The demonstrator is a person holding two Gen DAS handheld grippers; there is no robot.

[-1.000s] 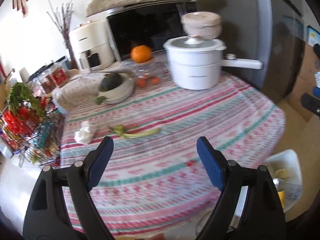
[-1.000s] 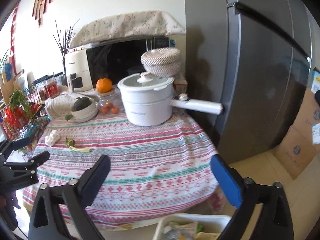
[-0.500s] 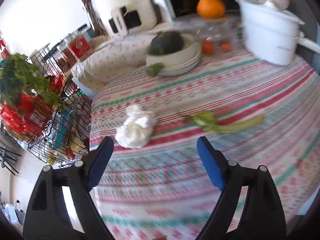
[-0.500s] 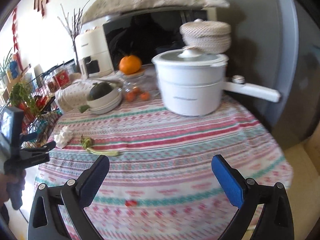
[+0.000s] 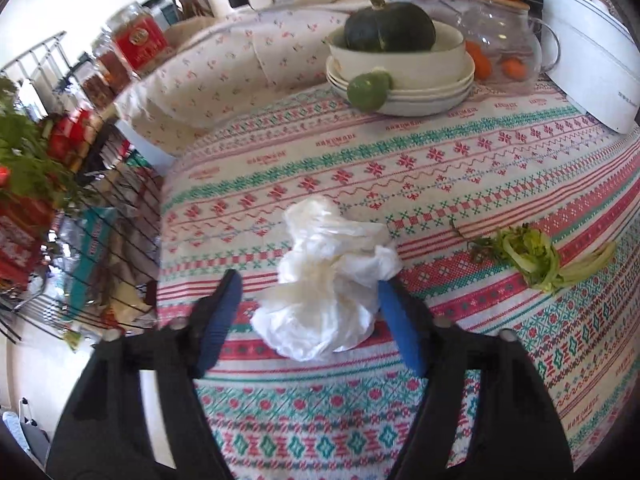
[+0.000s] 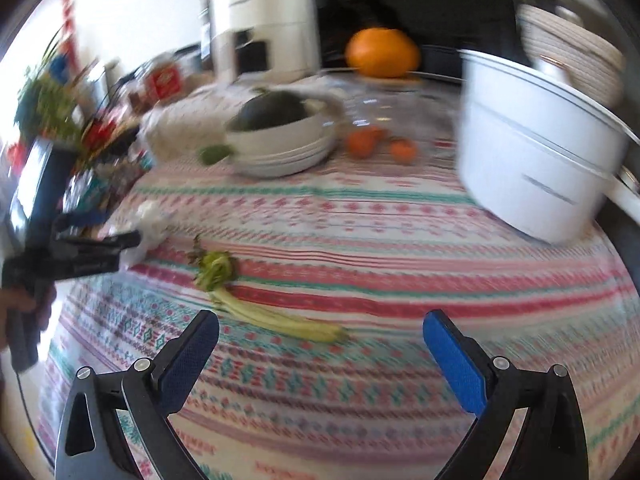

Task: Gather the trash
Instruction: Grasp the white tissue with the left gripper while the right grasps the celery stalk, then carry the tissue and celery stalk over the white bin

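Observation:
A crumpled white wad of plastic or tissue (image 5: 328, 280) lies on the patterned tablecloth (image 5: 460, 168). My left gripper (image 5: 309, 280) straddles it with its jaws closing. The right pad brushes the wad's edge and the left pad stands a little apart from it. A green vegetable scrap with a pale stalk (image 5: 536, 256) lies to the wad's right. In the blurred right wrist view that scrap (image 6: 218, 270) lies just ahead of my right gripper (image 6: 320, 320), which is open above the cloth with nothing between its fingers. The left gripper (image 6: 120, 244) shows at the far left beside the wad (image 6: 152, 216).
Stacked white bowls (image 5: 400, 80) with a dark green squash and a lime stand at the back. Beside them are a glass jar (image 5: 500, 40) with small oranges and a white pot (image 5: 592, 64). A wire rack (image 5: 80, 220) of packets borders the table's left edge.
Both grippers have dropped closer to the table. The left one has come over the white wad and its jaws have narrowed around it. The right one has neared the vegetable scrap.

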